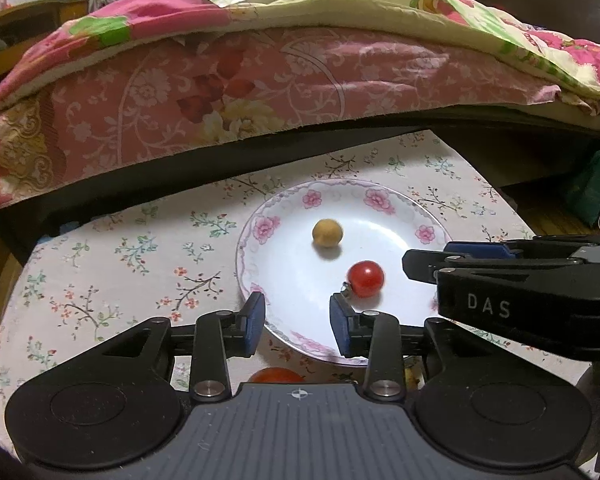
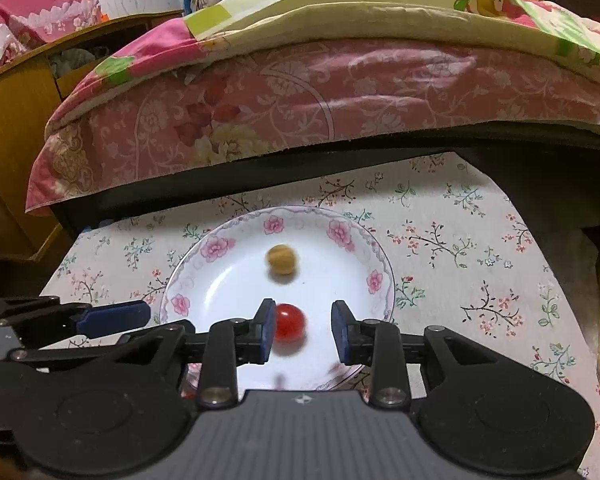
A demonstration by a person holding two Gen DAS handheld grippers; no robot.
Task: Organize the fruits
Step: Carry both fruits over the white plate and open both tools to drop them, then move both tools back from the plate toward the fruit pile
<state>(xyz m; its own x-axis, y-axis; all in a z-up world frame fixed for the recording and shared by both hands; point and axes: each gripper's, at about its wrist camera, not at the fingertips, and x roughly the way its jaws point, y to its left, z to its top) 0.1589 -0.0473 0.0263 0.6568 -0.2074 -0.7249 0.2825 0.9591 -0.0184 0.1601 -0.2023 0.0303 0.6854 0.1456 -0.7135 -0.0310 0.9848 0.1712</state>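
Both sets of jaws are standing narrowly apart, empty; the red tomato [image 1: 365,279] (blurred, possibly rolling) is risking escaping the plate [image 1: 284,236].

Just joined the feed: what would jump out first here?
A white flowered plate sits mid-table, holding a red cherry tomato near its front and a tan round fruit behind it. Both grippers hover at the plate's near rim, jaws open and empty.
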